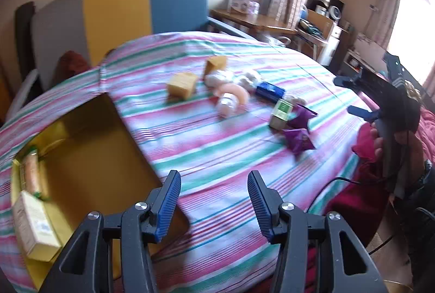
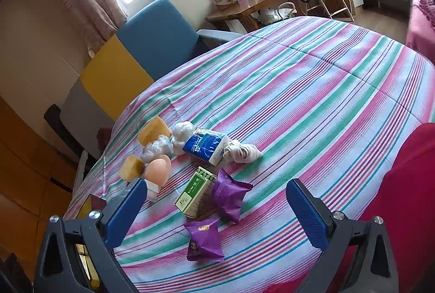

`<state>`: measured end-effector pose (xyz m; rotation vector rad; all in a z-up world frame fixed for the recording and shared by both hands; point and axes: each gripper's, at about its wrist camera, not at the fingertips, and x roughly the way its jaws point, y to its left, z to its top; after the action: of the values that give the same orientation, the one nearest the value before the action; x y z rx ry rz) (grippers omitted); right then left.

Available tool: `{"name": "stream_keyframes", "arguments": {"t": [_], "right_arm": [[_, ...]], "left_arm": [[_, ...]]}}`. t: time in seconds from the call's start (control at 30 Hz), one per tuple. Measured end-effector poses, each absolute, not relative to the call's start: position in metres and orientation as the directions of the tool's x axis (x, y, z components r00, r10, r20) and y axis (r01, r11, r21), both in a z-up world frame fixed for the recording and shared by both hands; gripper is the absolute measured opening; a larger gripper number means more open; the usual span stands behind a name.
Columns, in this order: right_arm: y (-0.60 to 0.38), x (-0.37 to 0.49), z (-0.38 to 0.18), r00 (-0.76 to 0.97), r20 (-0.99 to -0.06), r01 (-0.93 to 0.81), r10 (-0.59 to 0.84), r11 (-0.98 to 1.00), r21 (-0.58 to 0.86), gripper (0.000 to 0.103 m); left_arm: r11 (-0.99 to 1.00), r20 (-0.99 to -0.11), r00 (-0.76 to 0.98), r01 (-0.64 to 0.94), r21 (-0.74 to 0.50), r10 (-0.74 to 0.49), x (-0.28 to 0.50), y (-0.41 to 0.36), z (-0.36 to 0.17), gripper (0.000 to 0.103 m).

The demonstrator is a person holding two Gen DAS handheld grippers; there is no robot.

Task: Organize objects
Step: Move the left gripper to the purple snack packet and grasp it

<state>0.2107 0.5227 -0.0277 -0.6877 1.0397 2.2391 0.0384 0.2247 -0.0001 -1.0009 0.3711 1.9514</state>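
Observation:
My left gripper [image 1: 213, 178] hangs open over the striped cloth [image 1: 217, 151], nothing between its fingers. Just to its left lies an open yellow box [image 1: 89, 146] holding a cream carton [image 1: 32, 225] and an orange packet [image 1: 32, 173]. Further off is a cluster: yellow blocks [image 1: 182, 86], a pink egg-shaped thing [image 2: 157, 169], a blue tissue pack [image 2: 205, 146], a green box [image 2: 194, 192], two purple packets [image 2: 229, 195] and white bundles [image 2: 182, 131]. My right gripper [image 2: 216, 187] stands wide open above the purple packets and green box, gripping nothing; it also shows in the left wrist view [image 1: 346, 96].
A blue, yellow and grey padded panel [image 1: 122, 10] stands behind the cloth. A wooden desk [image 2: 252, 5] with boxes is by the window. Red fabric [image 2: 407, 184] lies at the right edge, with a black cable [image 1: 326, 189]. A hand [image 1: 380, 143] holds the right gripper.

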Motion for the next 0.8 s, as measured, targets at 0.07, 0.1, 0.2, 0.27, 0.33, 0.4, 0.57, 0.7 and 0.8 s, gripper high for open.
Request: {"name": "stream_keyframes", "arguments": {"t": [0.07,0.1,0.2,0.27,0.33,0.4,0.57,0.7,0.8], "right_arm": [[0.524,0.212,-0.028,-0.710,-0.648,-0.674,0.275,-0.532,0.513,0.103],[0.524,0.212,-0.028,-0.712,-0.647,-0.672,0.273,-0.531,0.516,0.103],[0.525,0.211,-0.029,-0.718,-0.643,-0.665,0.264,-0.533,0.523,0.103],[0.525,0.211,-0.029,-0.723,-0.639,-0.659,0.260,-0.535,0.528,0.103],[0.525,0.211,-0.029,-0.728,-0.636,-0.654,0.256,-0.535,0.535,0.103],[0.525,0.211,-0.030,-0.734,-0.632,-0.648,0.249,-0.535,0.543,0.103],[0.527,0.212,-0.031,-0.745,-0.625,-0.635,0.234,-0.535,0.557,0.103],[0.529,0.213,-0.032,-0.755,-0.617,-0.624,0.222,-0.533,0.571,0.103],[0.529,0.213,-0.032,-0.760,-0.613,-0.617,0.213,-0.533,0.579,0.103]], "left_arm": [[-0.537,-0.780,-0.234,-0.830,-0.149,0.580,0.040,0.240,-0.007,0.052],[-0.515,-0.788,-0.190,-0.838,-0.181,0.586,0.040,0.249,-0.011,0.052],[-0.478,-0.800,-0.100,-0.843,-0.248,0.592,0.042,0.272,-0.023,0.051],[-0.449,-0.801,-0.055,-0.850,-0.275,0.596,0.046,0.288,-0.028,0.051],[-0.428,-0.805,-0.023,-0.856,-0.291,0.593,0.049,0.304,-0.033,0.051],[-0.408,-0.808,0.018,-0.857,-0.316,0.589,0.052,0.322,-0.039,0.051],[-0.377,-0.820,0.083,-0.859,-0.347,0.566,0.058,0.367,-0.049,0.051],[-0.364,-0.838,0.110,-0.865,-0.346,0.534,0.063,0.398,-0.061,0.051],[-0.384,-0.859,0.114,-0.860,-0.337,0.500,0.064,0.420,-0.076,0.051]]}}
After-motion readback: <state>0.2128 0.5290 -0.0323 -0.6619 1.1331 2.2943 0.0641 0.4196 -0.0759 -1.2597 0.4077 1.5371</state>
